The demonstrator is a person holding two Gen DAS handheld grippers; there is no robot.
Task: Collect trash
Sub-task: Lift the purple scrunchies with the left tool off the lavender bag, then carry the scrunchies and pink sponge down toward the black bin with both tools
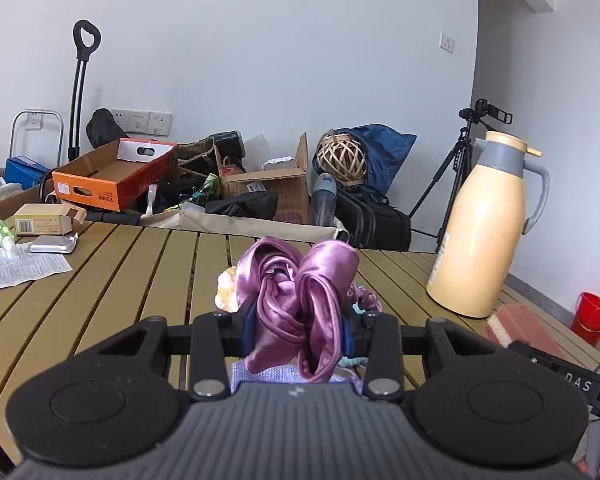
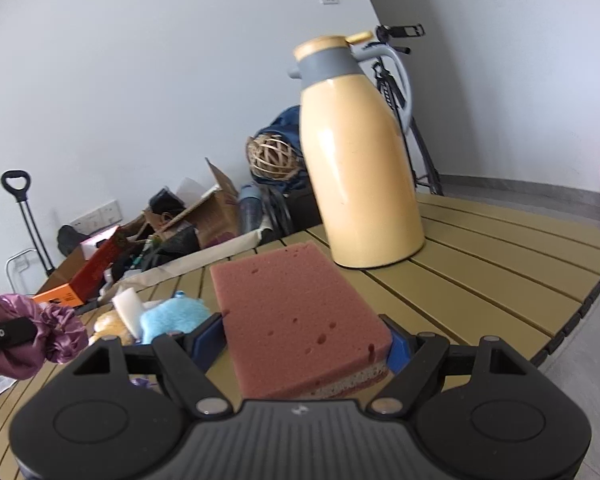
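Only "DAS" reads, on the right gripper (image 2: 306, 330), which clamps a pink sponge (image 2: 296, 312); the left gripper (image 1: 300, 320) pinches purple satin cloth (image 1: 300, 296).

My left claw's pads are hidden under the purple satin cloth (image 1: 300, 300). The leaflet (image 1: 20, 270) left of that cloth runs off the picture's edge, its print too small to read. My sponge (image 2: 296, 316) hides the table (image 2: 480, 272) beneath it.
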